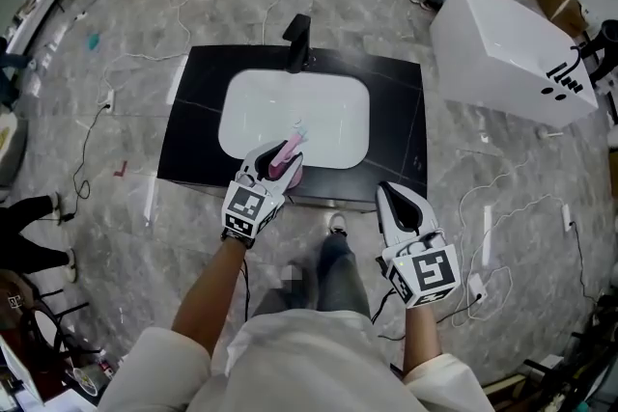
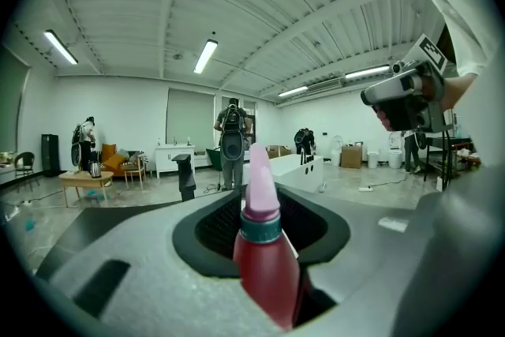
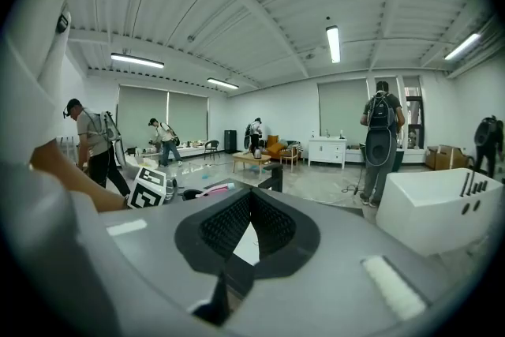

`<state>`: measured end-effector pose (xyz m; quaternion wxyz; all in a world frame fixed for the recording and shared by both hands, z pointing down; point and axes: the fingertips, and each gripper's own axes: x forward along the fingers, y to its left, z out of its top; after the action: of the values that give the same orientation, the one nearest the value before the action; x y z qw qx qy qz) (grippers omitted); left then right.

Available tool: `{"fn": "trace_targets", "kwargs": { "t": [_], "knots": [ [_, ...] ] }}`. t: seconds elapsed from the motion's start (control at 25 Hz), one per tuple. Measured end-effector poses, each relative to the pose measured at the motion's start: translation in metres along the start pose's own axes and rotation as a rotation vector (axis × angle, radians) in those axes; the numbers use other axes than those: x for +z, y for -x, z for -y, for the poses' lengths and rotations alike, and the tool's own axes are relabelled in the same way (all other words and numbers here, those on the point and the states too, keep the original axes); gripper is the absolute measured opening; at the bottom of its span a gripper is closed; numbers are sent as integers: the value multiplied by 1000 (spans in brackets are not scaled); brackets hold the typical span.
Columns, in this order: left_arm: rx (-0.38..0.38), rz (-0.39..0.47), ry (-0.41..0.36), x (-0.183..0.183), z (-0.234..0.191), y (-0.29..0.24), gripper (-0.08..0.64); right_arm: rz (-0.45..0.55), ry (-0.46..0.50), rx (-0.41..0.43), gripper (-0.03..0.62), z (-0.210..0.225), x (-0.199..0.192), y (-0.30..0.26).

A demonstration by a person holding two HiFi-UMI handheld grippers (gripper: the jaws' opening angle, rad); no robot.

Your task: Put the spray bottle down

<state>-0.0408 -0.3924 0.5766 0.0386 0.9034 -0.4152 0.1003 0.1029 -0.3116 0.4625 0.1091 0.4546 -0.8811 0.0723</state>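
The left hand-held gripper (image 1: 278, 165) is clamped on the spray bottle (image 2: 265, 264), whose long axis runs forward along the jaws. The black tabletop (image 1: 193, 125) lies just below. The right hand-held gripper (image 1: 402, 209) hangs alongside, jaws together and empty.

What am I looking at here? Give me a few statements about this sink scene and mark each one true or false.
1. The left gripper holds a red bottle with a pink top. True.
2. The bottle stands on the black counter. False: it is in the gripper's jaws, over the near rim of the white basin.
3. The right gripper holds a sponge. False: nothing is between its jaws.
4. A black faucet stands at the basin's far edge. True.
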Motion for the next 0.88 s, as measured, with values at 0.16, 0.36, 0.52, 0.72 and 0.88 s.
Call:
{"fn": "trace_targets", "kwargs": {
  "t": [0.16, 0.36, 0.52, 0.72, 0.88],
  "knots": [
    [-6, -27, 11, -16, -1, -7, 150, -19, -10, -15, 9, 7, -9, -3],
    [-8, -31, 18, -24, -5, -11, 150, -37, -32, -28, 8, 13, -18, -7],
    [-23, -23, 21, -25, -2, -10, 152, -47, -28, -28, 8, 13, -21, -8],
    [-22, -27, 26, -26, -2, -10, 153, -47, -26, -31, 8, 14, -19, -8],
    [-26, -25, 43, -23, -1, -9, 164, -44, -28, -38, 9, 14, -17, -5]
  ]
}}
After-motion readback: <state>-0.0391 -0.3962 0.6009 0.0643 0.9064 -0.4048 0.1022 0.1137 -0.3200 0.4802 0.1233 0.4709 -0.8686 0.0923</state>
